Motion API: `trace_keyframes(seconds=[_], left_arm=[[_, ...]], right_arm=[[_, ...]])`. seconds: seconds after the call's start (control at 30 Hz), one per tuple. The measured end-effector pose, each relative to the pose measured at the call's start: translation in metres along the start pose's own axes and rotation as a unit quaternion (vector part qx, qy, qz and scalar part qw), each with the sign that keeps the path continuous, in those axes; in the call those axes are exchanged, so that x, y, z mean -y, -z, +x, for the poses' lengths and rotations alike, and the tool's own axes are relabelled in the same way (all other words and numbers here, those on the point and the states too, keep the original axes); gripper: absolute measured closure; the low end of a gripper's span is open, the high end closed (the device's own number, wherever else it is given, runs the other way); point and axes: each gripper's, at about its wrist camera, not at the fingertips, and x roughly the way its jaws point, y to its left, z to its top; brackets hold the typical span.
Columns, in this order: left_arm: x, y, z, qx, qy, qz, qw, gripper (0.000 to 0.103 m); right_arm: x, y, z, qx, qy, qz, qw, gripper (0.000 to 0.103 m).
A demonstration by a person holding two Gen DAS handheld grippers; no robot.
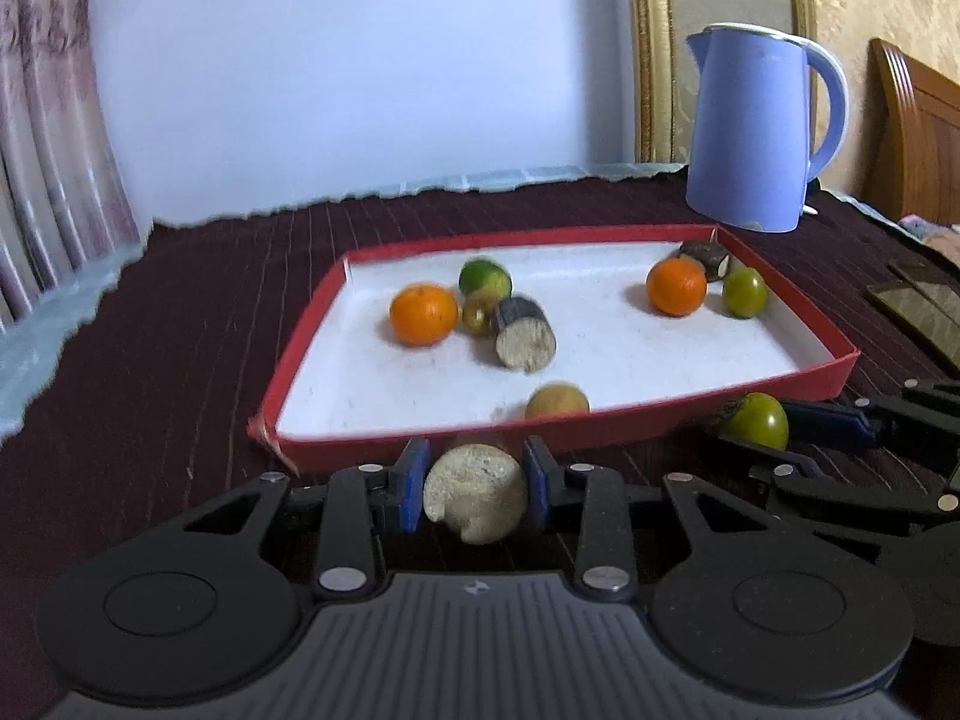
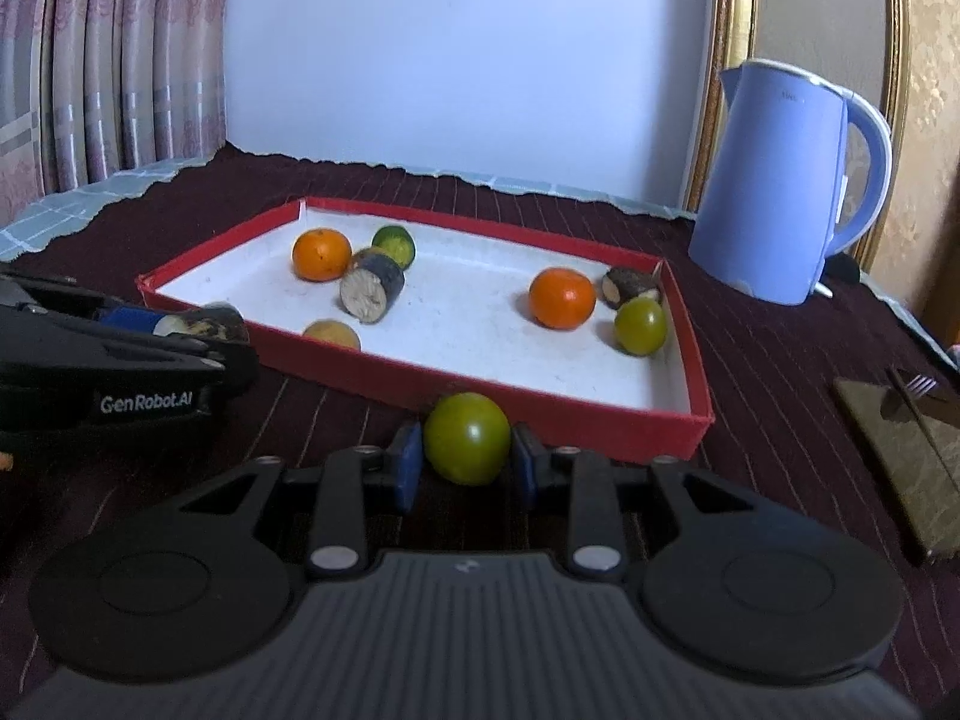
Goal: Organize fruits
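Now 2 grippers [image 1: 476, 477] [image 2: 465, 461] around fruits

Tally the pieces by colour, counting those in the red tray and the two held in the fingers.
Orange fruits: 2
Green fruits: 3
Dark-skinned cut pieces: 3
Tan round fruits: 2
Total: 10

Blue kettle [image 2: 786, 192] upright on dark striped tablecloth [image 2: 780, 372]; pink curtain [image 2: 108, 60] left; fork [image 2: 918, 387] right.
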Motion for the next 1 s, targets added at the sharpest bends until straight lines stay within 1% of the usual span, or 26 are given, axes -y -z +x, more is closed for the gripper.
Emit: trace_keyframes(seconds=[0.1,0.17,0.23,0.3,0.47,0.6,0.63,0.73,0.83,0.87,0.9,0.93,0.97,1.0], left_arm=[[0.0,-0.009,0.0,0.012,-0.011,-0.005,0.9999,0.07],[-0.002,-0.014,0.002,0.017,-0.015,-0.013,0.9997,0.07],[-0.004,-0.018,0.003,0.02,-0.019,-0.022,0.9994,0.07],[-0.006,-0.021,0.005,0.021,-0.023,-0.028,0.9991,0.07],[-0.011,-0.024,0.013,0.017,-0.03,-0.04,0.9986,0.071],[-0.027,-0.023,0.015,0.011,-0.029,-0.06,0.9977,0.071],[-0.032,-0.022,0.015,0.008,-0.026,-0.063,0.9976,0.071],[-0.044,-0.016,0.008,0.006,0.002,-0.062,0.9981,0.071],[-0.051,-0.005,-0.004,0.014,0.039,-0.045,0.9982,0.071],[-0.051,0.0,-0.007,0.014,0.045,-0.035,0.9983,0.07],[-0.05,0.005,-0.009,0.013,0.045,-0.027,0.9986,0.066],[-0.047,0.011,-0.01,0.011,0.044,-0.017,0.9988,0.051],[-0.044,0.015,-0.011,0.01,0.043,-0.008,0.999,0.04],[-0.039,0.021,-0.013,0.013,0.041,0.003,0.9991,0.029]], right_arm=[[0.002,-0.007,-0.002,0.01,0.004,0.002,1.0,0.073],[0.004,-0.011,-0.002,0.014,-0.004,0.008,1.0,0.074],[0.003,-0.016,-0.003,0.021,0.008,0.005,1.0,0.074],[0.004,-0.019,-0.005,0.029,0.016,0.002,0.999,0.074],[0.008,-0.027,-0.006,0.039,0.019,0.004,0.999,0.074],[0.015,-0.026,-0.005,0.037,0.022,0.013,0.999,0.077],[0.017,-0.026,-0.005,0.037,0.021,0.016,0.999,0.077],[0.02,-0.025,-0.006,0.036,0.019,0.02,0.999,0.077],[0.019,-0.022,-0.007,0.029,0.008,0.011,1.0,0.077],[0.018,-0.019,-0.006,0.024,0.003,0.008,1.0,0.076],[0.016,-0.016,-0.005,0.021,0.002,0.004,1.0,0.074],[0.014,-0.013,-0.003,0.016,0.004,0.0,1.0,0.064],[0.012,-0.01,-0.002,0.01,0.006,-0.005,1.0,0.055],[0.01,-0.006,-0.001,0.007,0.007,-0.01,1.0,0.037]])
